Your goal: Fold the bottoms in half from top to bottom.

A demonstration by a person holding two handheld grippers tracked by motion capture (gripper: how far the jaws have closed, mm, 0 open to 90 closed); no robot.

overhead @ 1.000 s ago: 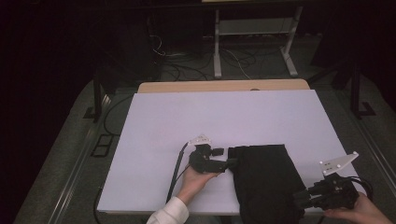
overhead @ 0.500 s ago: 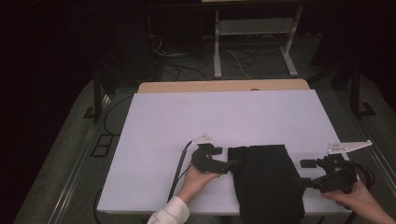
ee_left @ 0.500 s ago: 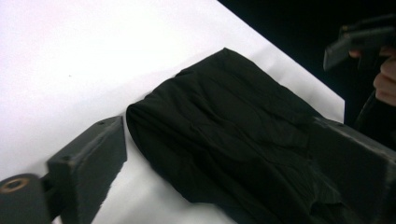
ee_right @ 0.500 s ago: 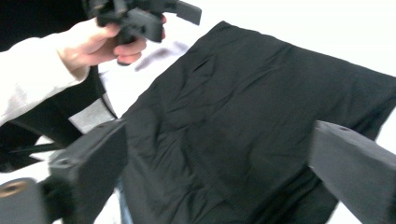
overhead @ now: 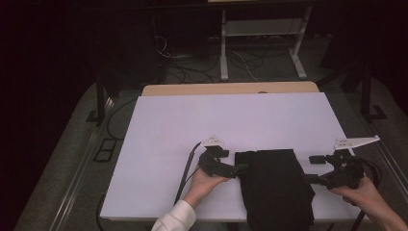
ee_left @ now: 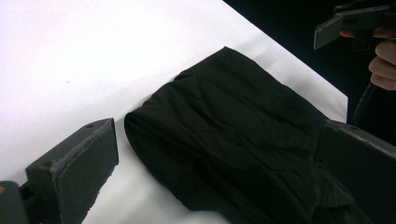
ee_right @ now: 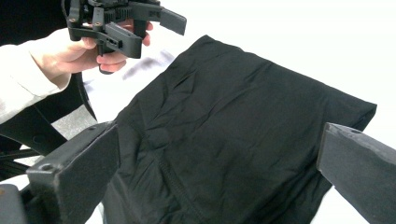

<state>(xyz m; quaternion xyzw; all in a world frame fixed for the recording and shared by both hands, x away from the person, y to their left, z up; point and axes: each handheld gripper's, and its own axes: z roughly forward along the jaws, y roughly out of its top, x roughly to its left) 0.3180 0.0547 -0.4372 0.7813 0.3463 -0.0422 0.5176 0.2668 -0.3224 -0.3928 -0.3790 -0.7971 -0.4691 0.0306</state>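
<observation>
item: folded black garment point(overhead: 275, 187), lying flat on the white table point(overhead: 192, 125) at its near edge, between the two hands, lower end hanging over the edge. left hand-held gripper point(overhead: 230, 162): just beside the garment's left edge, jaws spread wide after just opening, holding nothing. right hand-held gripper point(overhead: 315, 169): just off the garment's right edge, jaws likewise wide after just opening, empty.

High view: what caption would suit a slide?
Two hand-held grippers, left and right, jaws open, flank a folded black cloth on a white table.
</observation>
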